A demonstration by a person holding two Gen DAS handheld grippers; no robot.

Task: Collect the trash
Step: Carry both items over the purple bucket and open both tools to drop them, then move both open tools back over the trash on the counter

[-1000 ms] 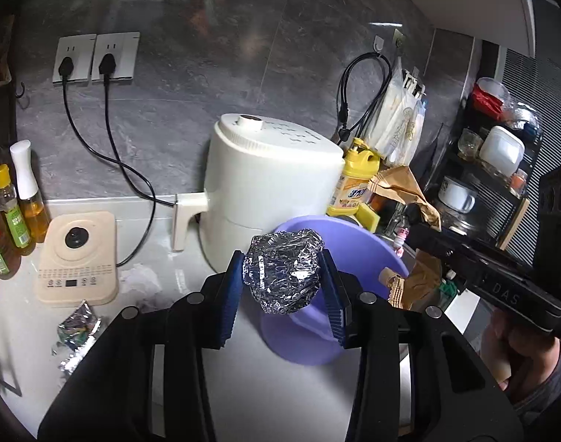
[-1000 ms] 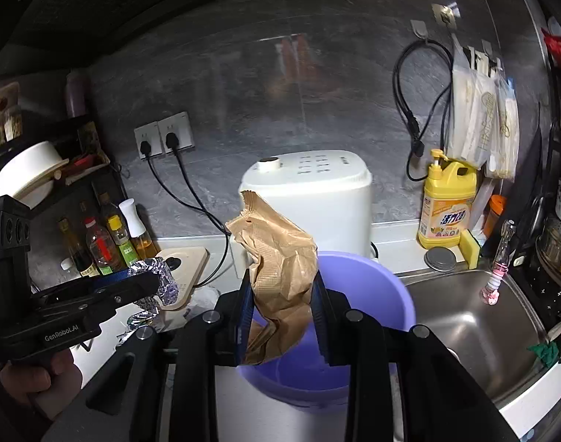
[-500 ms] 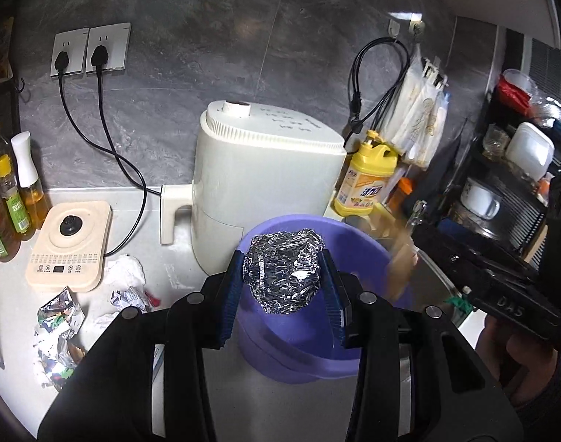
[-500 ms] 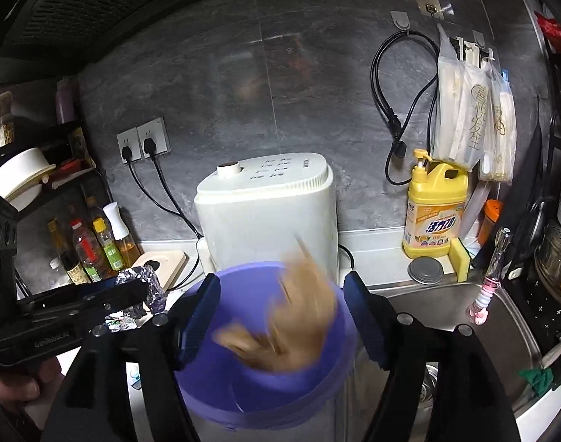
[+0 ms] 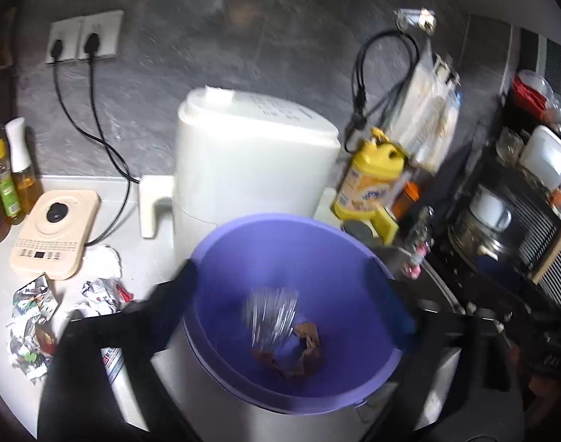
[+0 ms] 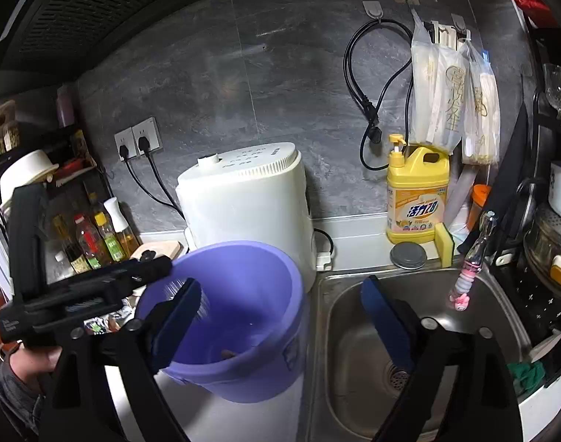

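Straddling the purple bucket (image 5: 221, 331), the left gripper (image 5: 295, 291) has its fingers spread wide apart with nothing clamped between them — one blue pad sits at the left rim, the other at the right rim. Between them, a crumpled foil ball (image 5: 271, 316) appears as a streaked silver blur inside the bucket, above the bottom; whether it touches the bottom cannot be told. A crumpled brown paper bag (image 5: 299, 350) lies on the bucket floor just beside the blur.

The right gripper (image 6: 280, 316) is likewise open and empty, its left blue pad over the bucket's near rim and its right pad over the steel sink (image 6: 339, 386).

Behind the bucket stands a white air fryer (image 5: 251, 162), touching or nearly touching the rim. To its right is a yellow detergent bottle (image 6: 417, 195) with a yellow sponge (image 6: 444, 245) beside it. On the counter left of the bucket lie more scraps — a white tissue wad (image 5: 101, 261) and torn foil wrappers (image 5: 31, 316) — near a cream control unit (image 5: 55, 232). Oil bottles (image 5: 7, 180) stand at the far left edge.
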